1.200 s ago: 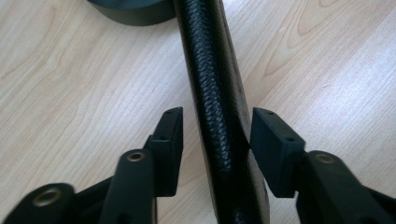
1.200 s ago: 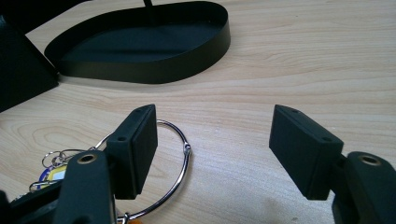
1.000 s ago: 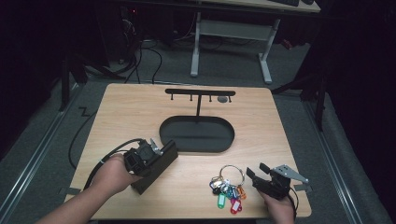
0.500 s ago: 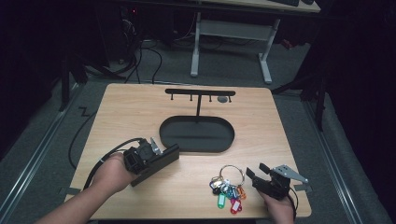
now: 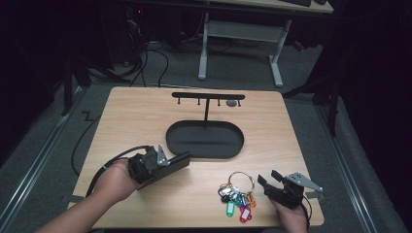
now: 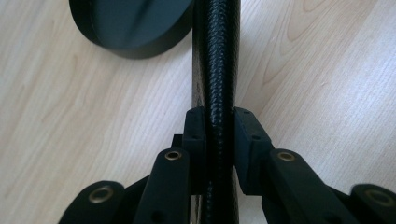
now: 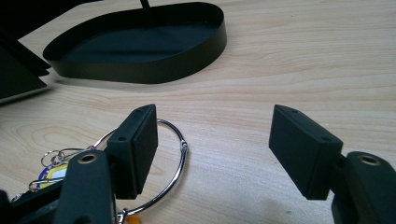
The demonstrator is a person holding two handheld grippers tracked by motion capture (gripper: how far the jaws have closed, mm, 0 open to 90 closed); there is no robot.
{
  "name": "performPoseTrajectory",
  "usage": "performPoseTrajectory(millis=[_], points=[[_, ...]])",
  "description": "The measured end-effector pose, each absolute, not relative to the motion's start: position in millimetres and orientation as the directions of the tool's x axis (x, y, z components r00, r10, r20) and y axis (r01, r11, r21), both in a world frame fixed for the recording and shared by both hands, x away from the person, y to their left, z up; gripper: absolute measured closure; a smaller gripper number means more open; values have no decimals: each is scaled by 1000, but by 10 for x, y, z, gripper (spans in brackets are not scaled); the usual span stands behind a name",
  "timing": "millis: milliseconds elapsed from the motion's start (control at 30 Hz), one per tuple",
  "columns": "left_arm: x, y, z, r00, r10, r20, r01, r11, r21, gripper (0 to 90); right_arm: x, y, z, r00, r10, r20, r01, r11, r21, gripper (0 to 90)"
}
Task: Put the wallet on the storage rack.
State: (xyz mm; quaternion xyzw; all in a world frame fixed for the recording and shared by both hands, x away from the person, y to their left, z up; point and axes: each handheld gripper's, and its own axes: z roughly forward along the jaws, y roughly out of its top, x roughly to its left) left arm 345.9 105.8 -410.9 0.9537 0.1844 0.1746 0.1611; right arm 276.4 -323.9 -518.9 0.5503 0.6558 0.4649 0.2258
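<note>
My left gripper [image 5: 163,166] is shut on a flat black wallet [image 5: 177,161] with a grained leather surface, held edge-on just left of the oval tray. In the left gripper view the pads [image 6: 194,135] of the left gripper [image 6: 219,128] squeeze the wallet [image 6: 217,56] from both sides. A bunch of keys with coloured tags [image 5: 236,200] on a large metal ring [image 5: 241,180] lies near the front edge. My right gripper [image 5: 268,178] stands open just right of it. In the right gripper view the ring [image 7: 180,149] passes behind one finger of the right gripper [image 7: 212,149], with bare wood between the jaws.
A black key stand with an oval tray base [image 5: 204,153] and a hooked crossbar [image 5: 208,96] stands at the table's middle. Its tray rim [image 7: 149,70] rises ahead of the right gripper and also shows in the left gripper view [image 6: 130,28]. A cable [image 5: 80,145] trails off the table's left edge.
My left gripper has swung the wallet up and to the right, closer to the tray. The right gripper and the keys have stayed put.
</note>
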Motion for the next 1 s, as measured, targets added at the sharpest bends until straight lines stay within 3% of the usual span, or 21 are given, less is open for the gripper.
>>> performPoseTrajectory(millis=[500,733,1000], points=[[3450,839,-3785,877,340,339,168,-879,446,768,2727,-3283,-5211,-251,941,228,512,-70,856,333],[3503,784,-3838,871,318,375,130,-884,449,768,2745,-3258,-5224,-276,942,192,515,-24,857,333],[3534,643,-3815,862,297,412,91,-889,450,769,2608,-3335,-5206,-256,945,203,509,-47,859,334]])
